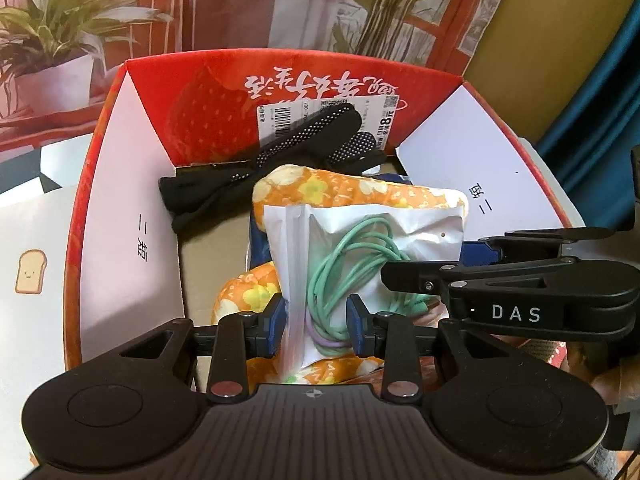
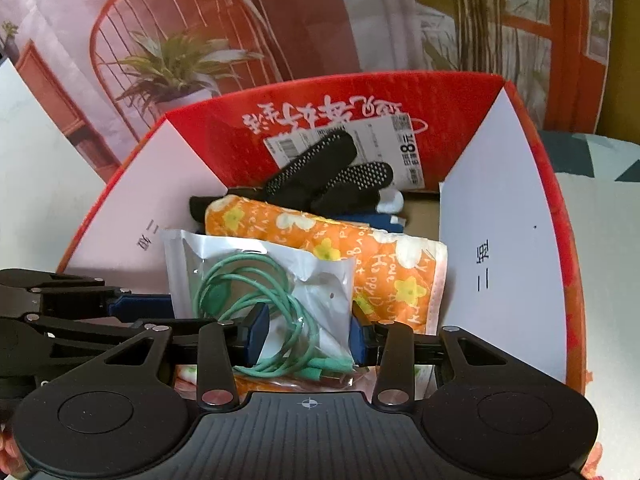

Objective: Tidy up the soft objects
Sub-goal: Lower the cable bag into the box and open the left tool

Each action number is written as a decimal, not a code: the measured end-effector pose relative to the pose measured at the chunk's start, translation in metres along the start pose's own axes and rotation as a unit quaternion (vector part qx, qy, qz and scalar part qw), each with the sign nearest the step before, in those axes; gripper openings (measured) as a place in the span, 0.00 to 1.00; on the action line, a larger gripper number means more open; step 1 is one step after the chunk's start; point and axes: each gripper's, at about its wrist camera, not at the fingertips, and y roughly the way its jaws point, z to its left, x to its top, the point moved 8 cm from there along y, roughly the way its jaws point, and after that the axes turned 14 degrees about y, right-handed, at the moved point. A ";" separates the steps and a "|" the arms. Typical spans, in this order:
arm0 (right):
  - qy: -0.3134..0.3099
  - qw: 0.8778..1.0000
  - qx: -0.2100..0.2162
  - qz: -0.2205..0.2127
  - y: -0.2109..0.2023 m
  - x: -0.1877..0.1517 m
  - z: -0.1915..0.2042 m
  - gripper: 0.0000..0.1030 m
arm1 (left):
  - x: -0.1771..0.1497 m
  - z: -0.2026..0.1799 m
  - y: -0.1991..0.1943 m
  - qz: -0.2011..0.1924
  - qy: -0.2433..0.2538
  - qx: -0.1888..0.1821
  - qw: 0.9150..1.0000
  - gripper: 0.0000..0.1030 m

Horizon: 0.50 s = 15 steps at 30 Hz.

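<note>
Over the red box (image 1: pixel 120 184), a white pouch (image 1: pixel 360 236) of green cable is pinched by both the left gripper (image 1: pixel 318 330) and right gripper (image 2: pixel 306 334). Black gloves (image 1: pixel 280 160) and orange cloth (image 2: pixel 320 240) are already stowed inside; release is judged outstanding.

Red cardboard box (image 1: pixel 192 80), flaps open, white inner side panels, fills mid-frame. Inside, toward the back wall: black gloves with white grip dots (image 1: pixel 308 136), loosely piled, fingers leaning on the wall's barcode label. In front of them, centre: orange floral padded cloth (image 2: pixel 332 240), rolled or folded, lying across the box. Lower centre: white plastic pouch (image 1: pixel 380 236), crumpled, standing roughly upright against the cloth, its clear side showing a coiled mint-green cable (image 2: pixel 256 280).
</note>
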 end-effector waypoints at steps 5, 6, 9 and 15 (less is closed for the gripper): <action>0.021 1.000 -0.007 -0.007 0.001 0.001 -0.004 0.37 | 0.001 0.000 -0.005 -0.007 0.004 0.009 1.000 0.36; 0.023 1.000 -0.009 -0.009 0.001 0.001 -0.005 0.38 | 0.001 0.000 -0.008 -0.009 0.005 0.012 1.000 0.39; 0.022 0.999 -0.023 -0.029 -0.004 0.002 -0.006 0.43 | 0.003 -0.001 -0.020 -0.027 0.010 0.020 0.999 0.50; 0.020 0.994 -0.025 -0.103 -0.029 0.004 -0.008 0.58 | 0.007 -0.002 -0.062 -0.095 0.018 0.049 0.994 0.69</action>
